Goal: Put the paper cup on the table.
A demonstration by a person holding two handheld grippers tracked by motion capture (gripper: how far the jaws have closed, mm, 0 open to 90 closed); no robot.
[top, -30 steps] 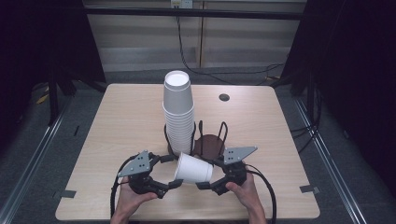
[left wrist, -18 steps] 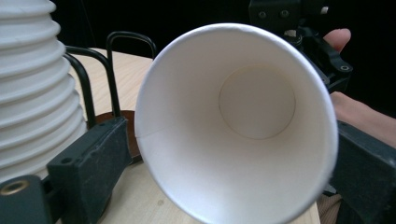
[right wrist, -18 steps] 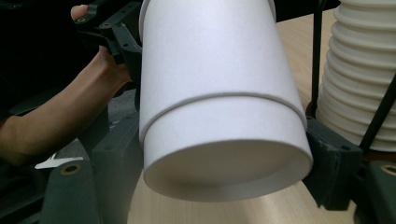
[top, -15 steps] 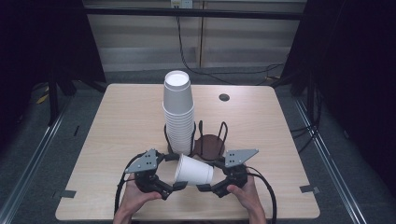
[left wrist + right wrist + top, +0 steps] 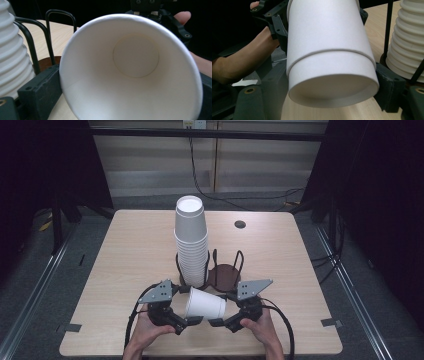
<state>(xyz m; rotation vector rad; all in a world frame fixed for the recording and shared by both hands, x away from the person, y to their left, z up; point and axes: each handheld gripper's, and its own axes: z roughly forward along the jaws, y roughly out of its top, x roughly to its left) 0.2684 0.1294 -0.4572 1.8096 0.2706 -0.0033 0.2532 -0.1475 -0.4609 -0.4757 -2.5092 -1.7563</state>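
A white paper cup (image 5: pixel 205 304) hangs on its side just above the table's front edge. My right gripper (image 5: pixel 216 322) is shut on its base end, with a jaw on each side of the cup (image 5: pixel 329 62) in the right gripper view. My left gripper (image 5: pixel 192 321) sits at the cup's mouth. Its jaws have just been opening and now stand on either side of the rim, with the cup's inside (image 5: pixel 135 65) facing that camera. I cannot make out either pad pressing on it. A tall stack of white cups (image 5: pixel 191 245) stands in a black wire holder (image 5: pixel 222 272).
The holder's brown base and empty wire loops sit right of the stack, just behind the grippers. The wooden table (image 5: pixel 125 250) has a small dark hole (image 5: pixel 240 224) at the back right. Cables trail from both grippers toward the front edge.
My left gripper has moved right to the cup, and its jaws now flank the mouth. The right gripper and the cup have stayed in place.
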